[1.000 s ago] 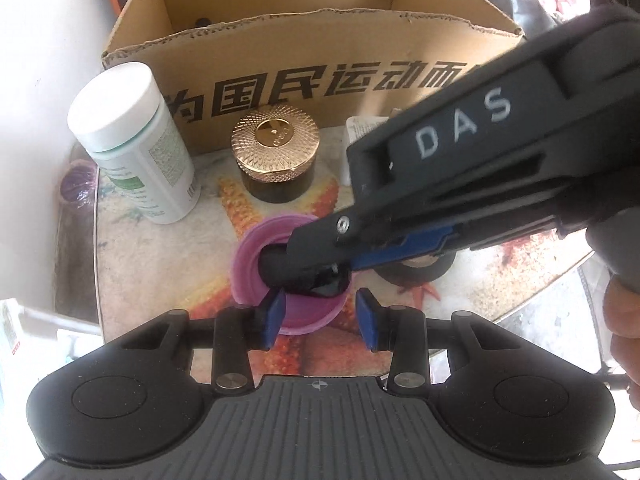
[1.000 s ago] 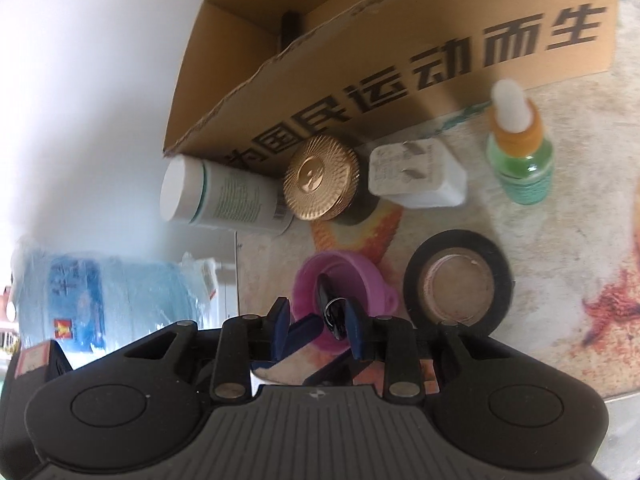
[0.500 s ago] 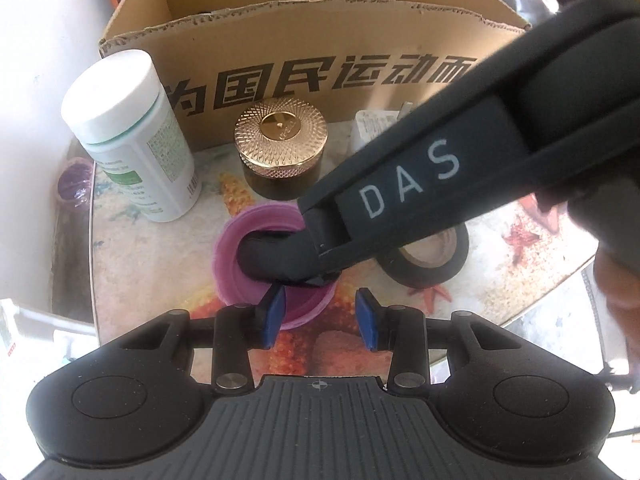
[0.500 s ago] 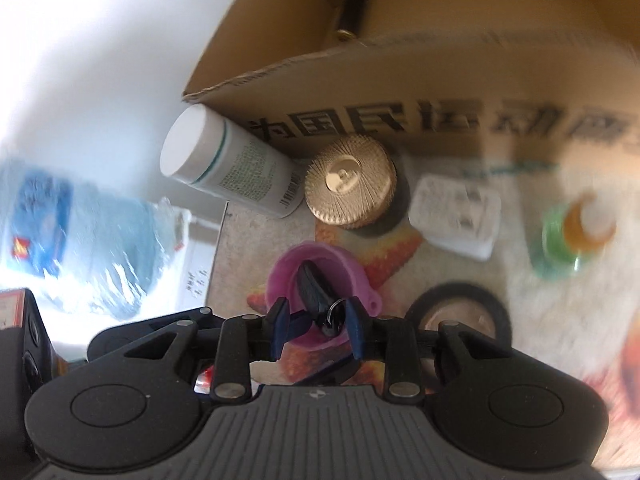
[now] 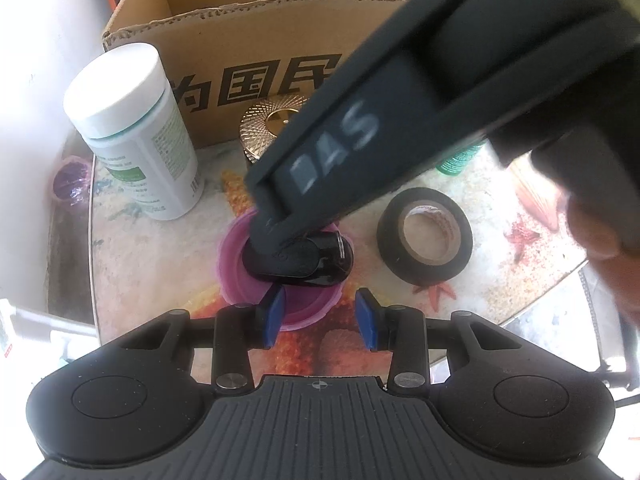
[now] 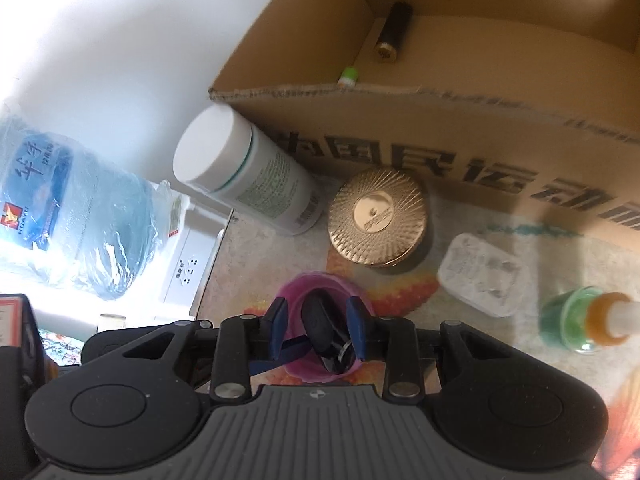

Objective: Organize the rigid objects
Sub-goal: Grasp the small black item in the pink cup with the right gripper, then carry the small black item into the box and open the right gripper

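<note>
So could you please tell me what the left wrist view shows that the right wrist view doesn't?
Only the left wrist view shows the black tape roll and the right gripper's body from outside. Only the right wrist view shows the box interior with a battery, the white charger and the water jug. Both show the purple cup with the car key, the white bottle, the gold-lidded jar and the cardboard box.

Key fob [image 6: 324, 330] seemingly inside cup [image 6: 298, 292]
</note>
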Action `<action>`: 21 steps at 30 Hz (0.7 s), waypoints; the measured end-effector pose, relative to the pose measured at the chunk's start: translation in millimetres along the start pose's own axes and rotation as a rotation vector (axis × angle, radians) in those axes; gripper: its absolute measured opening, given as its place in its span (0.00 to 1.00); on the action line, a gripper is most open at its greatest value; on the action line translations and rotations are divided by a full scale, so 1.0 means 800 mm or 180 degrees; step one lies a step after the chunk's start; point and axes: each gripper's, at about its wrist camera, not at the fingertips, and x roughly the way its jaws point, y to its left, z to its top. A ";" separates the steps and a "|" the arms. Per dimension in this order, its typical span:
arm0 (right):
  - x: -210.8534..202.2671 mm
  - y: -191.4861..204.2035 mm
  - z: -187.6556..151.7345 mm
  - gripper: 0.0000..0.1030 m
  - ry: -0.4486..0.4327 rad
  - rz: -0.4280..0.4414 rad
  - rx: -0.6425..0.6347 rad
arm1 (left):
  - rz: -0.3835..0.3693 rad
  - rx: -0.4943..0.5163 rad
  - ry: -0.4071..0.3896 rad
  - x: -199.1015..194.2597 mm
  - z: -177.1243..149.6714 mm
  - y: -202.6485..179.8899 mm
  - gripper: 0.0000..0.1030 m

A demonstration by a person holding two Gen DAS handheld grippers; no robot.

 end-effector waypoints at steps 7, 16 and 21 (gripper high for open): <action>0.019 -0.004 -0.007 0.31 0.0098 -0.0048 0.0217 | -0.0120 -0.0160 -0.0014 -0.005 0.002 0.014 0.39; 0.031 -0.034 -0.015 0.23 0.0133 0.0254 0.0858 | -0.0301 -0.0475 -0.0001 0.004 0.006 0.042 0.43; 0.030 -0.049 -0.027 0.17 0.0120 0.0502 0.1183 | -0.0303 -0.0505 -0.0015 0.007 0.002 0.043 0.40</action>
